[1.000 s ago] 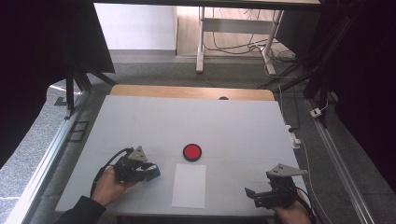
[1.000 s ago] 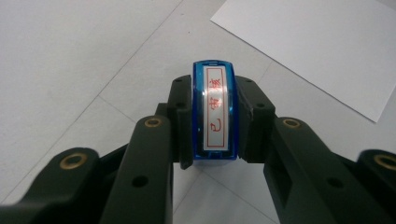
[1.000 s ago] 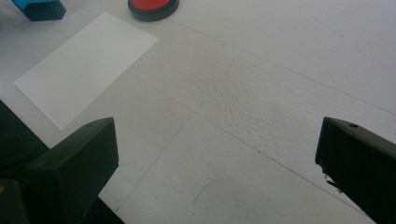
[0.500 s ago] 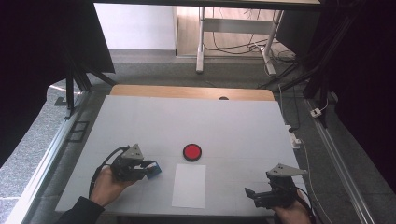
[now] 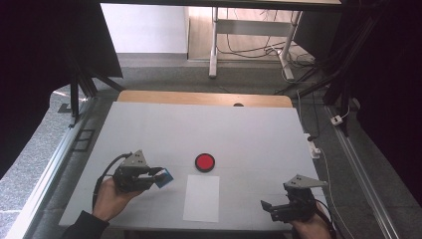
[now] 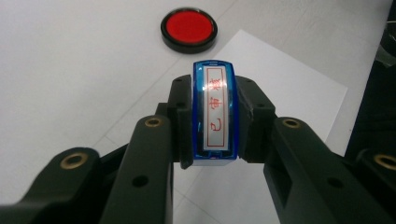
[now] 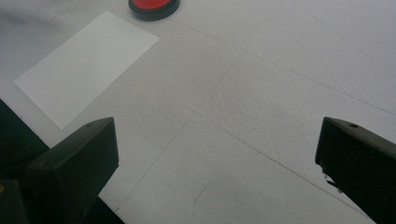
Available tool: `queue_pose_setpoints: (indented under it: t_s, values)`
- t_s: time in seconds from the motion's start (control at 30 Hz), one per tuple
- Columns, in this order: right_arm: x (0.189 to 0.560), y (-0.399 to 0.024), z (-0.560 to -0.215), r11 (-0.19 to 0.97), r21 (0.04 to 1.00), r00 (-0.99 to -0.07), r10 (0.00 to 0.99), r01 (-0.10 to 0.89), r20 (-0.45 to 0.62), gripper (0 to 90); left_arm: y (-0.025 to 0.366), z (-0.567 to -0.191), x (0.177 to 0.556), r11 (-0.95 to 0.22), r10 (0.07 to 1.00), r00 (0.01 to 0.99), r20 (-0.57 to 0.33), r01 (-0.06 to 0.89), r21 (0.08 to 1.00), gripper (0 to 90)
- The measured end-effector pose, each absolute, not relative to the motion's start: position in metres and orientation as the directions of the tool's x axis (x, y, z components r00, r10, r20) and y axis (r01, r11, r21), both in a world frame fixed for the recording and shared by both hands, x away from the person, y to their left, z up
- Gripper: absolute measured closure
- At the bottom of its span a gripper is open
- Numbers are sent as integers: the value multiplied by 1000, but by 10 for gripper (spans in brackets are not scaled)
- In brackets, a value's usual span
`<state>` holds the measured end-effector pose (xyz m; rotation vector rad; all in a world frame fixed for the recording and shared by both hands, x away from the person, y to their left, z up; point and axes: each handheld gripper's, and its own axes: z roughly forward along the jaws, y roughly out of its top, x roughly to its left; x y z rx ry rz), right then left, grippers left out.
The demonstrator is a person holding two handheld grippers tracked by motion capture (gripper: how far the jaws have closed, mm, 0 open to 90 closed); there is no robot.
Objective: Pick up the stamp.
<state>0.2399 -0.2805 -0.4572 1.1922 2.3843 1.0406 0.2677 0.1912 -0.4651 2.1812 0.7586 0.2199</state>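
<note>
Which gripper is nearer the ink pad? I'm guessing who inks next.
Left. The left gripper, shut on the stamp, sits just left of the ink pad. The right gripper waits open, farther off at the table's near right.

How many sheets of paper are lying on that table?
1. A single white rectangular sheet of paper lies flat near the front edge of the white table, just in front of the round red ink pad with a black rim. Nothing seems stacked beneath it.

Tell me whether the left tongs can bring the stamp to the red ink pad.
Probably yes: the left tongs grip the stamp, and bare table lies between it and the ink pad.
</note>
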Motion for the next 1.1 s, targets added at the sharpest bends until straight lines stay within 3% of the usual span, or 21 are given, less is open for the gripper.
queue_pose_setpoints:
  t_s: [0.23,1.1]
  values:
    - [240,-281,-457,401,708,-618,783,581,64,0,188,-455,263,-491,568,821,-61,398,775,703]
    - [240,-281,-457,399,712,-622,780,578,68,0,159,-418,276,-429,546,834,-83,363,827,703]
